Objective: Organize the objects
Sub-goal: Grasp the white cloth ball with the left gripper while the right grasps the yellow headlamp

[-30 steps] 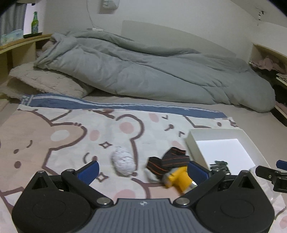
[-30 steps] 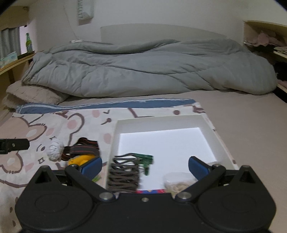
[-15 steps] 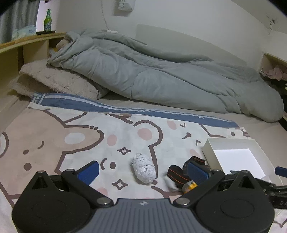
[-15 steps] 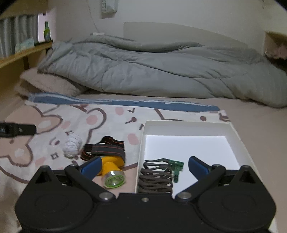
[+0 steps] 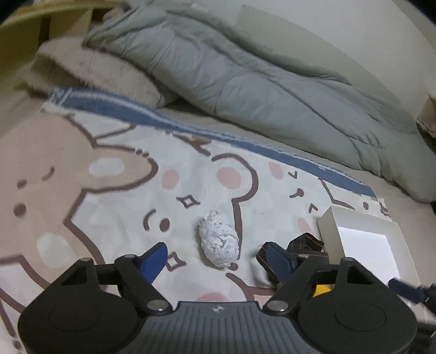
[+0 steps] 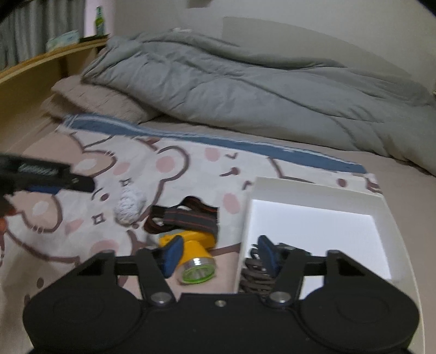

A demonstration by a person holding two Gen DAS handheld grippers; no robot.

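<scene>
A crumpled white paper ball (image 5: 219, 242) lies on the bear-print blanket, just ahead of and between the fingers of my open, empty left gripper (image 5: 216, 258). A yellow headlamp (image 6: 194, 252) with a dark striped strap (image 6: 188, 217) lies to the ball's right, beside the white box (image 6: 387, 201). My right gripper (image 6: 219, 254) is open and empty; its left finger is by the headlamp, its right finger over the box's near corner, above a dark coiled hair tie (image 6: 256, 277). The paper ball shows in the right wrist view (image 6: 129, 207) too.
A rumpled grey duvet (image 5: 259, 73) and a beige pillow (image 5: 90, 70) lie across the back of the bed. A wooden shelf (image 6: 46, 60) with a green bottle (image 6: 100, 23) runs along the left. The left gripper's finger (image 6: 49, 177) shows at the left of the right wrist view.
Both grippers have shifted left and tilted down. The paper ball now sits centred ahead of the left gripper. The right gripper has come over the headlamp and the box corner.
</scene>
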